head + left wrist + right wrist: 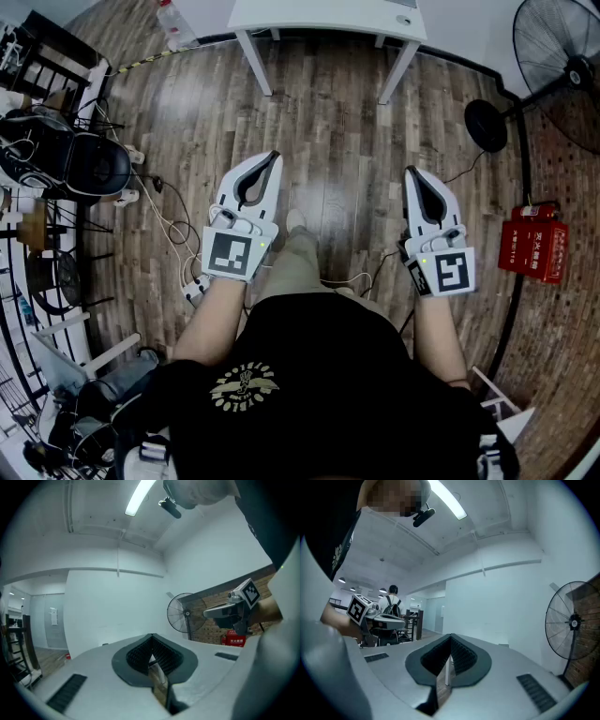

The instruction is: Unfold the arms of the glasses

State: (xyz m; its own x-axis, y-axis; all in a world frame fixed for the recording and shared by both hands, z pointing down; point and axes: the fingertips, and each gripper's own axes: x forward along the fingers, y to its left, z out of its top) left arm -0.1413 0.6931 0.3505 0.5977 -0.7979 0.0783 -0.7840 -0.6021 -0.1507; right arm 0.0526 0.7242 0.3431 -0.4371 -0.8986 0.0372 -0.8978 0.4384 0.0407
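Glasses: seen in no view.
Handling: judged light, fragile; arms best taken near hinges.
Left gripper [274,157]: fingers closed, empty.
Right gripper [411,172]: fingers closed, empty.

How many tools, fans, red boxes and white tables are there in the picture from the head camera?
Tools: 2 (left tool, right tool)
Fan: 1
Red box: 1
White table: 1
Total: 5
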